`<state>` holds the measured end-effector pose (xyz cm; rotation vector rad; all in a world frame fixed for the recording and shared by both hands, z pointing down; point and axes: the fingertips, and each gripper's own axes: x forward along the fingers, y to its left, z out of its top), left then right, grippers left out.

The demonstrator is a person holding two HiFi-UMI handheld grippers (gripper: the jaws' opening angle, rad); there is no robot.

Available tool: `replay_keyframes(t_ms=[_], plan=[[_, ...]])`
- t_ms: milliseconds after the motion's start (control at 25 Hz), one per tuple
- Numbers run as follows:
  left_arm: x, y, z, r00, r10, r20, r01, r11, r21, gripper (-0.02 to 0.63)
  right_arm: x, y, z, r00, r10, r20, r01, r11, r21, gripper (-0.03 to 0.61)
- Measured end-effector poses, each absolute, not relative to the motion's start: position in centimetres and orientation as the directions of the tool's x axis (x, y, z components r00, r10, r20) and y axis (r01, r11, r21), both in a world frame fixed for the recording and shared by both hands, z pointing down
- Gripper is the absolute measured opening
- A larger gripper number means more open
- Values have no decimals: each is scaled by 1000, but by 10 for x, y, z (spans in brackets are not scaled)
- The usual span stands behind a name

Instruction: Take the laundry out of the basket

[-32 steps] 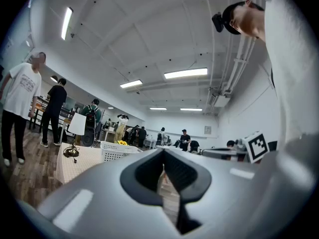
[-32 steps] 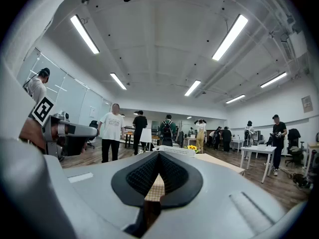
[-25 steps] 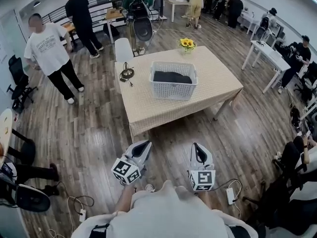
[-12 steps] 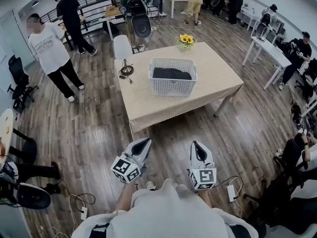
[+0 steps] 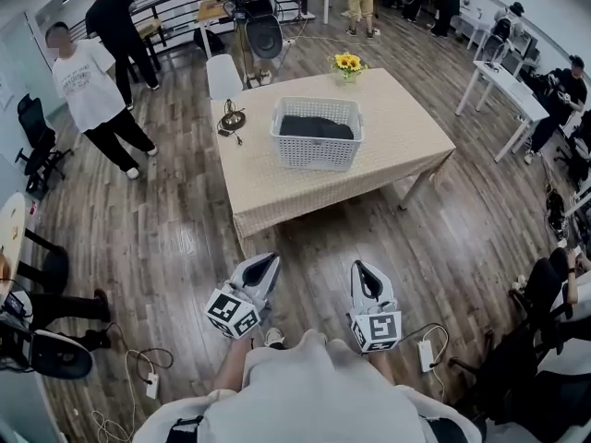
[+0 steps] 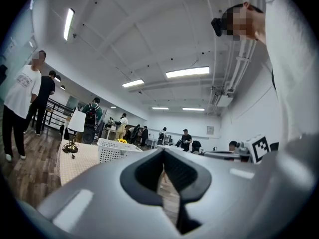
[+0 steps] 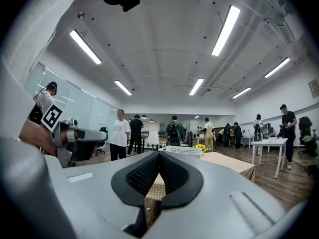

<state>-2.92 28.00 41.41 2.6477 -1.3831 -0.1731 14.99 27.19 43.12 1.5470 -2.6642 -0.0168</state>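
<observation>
A white slatted laundry basket (image 5: 314, 135) stands on a table with a beige checked cloth (image 5: 388, 160), far ahead of me. Dark laundry (image 5: 316, 126) lies inside it. My left gripper (image 5: 261, 270) and right gripper (image 5: 362, 273) hang side by side low over the wooden floor, well short of the table's near edge. Both are shut with nothing between the jaws. The left gripper view shows the basket (image 6: 112, 149) far off past the shut left gripper (image 6: 163, 153). In the right gripper view the basket (image 7: 182, 150) sits beyond the shut right gripper (image 7: 158, 156).
Sunflowers (image 5: 348, 63) and a dark object with a cable (image 5: 232, 119) share the table, and a white chair (image 5: 224, 77) stands behind it. A person in a white shirt (image 5: 88, 86) stands to the left. Other people, desks and cables on the floor (image 5: 152, 377) ring the room.
The table and basket have drifted slightly nearer and leftward in the head view. Both grippers keep their place and stay shut. The people at the left have shifted up the frame.
</observation>
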Motion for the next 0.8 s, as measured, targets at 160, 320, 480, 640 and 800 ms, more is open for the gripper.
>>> replay_keyframes(t_ms=[160,320,480,640,800], plan=[[-9,282,426,570,-821,-24,-802,-563,198,8,167,270,441,-504,-861,70,-860,507,51,-2],[11,281,434,573,-820,-7,-802,-563,199,8,186,267,445,-505,-860,69,-860,509,44,-2],[23,272,433,577,-816,-10,-801,-569,188,8,197,257,449,-504,-861,73,-860,508,45,-2],[25,262,434,572,-820,-12,-804,-564,188,8,198,248,450,-510,-857,68,-857,513,39,-2],[24,246,437,573,-819,-16,-802,-565,195,8,195,233,454,-513,-855,75,-855,517,40,-2]])
